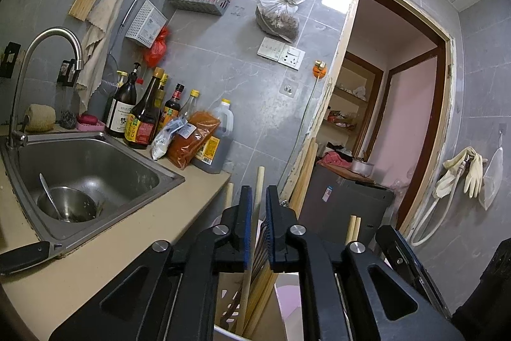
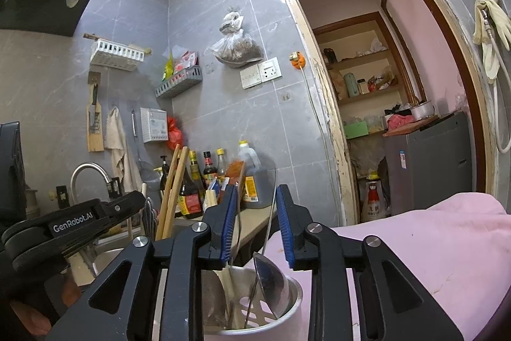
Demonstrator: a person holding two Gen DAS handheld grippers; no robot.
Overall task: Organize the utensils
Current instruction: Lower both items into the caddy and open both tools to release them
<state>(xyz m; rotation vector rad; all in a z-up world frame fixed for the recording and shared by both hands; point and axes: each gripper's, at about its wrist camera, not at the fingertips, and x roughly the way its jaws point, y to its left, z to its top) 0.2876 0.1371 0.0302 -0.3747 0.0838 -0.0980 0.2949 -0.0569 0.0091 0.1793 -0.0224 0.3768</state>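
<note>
Bottles (image 1: 140,114) crowd the sink (image 1: 89,168) – chopsticks (image 1: 257,203) between left jaws

"GenRobot.AI" on left gripper (image 2: 145,205)

Left gripper (image 1: 258,206) hides the mid-length of the chopsticks (image 1: 255,286); can't tell if pads touch them. Utensil holder (image 2: 287,309) cut off by bottom edge. Ladle (image 2: 271,280) handle thin, grip unclear. Bottle labels (image 1: 140,127) too small to read.
</note>
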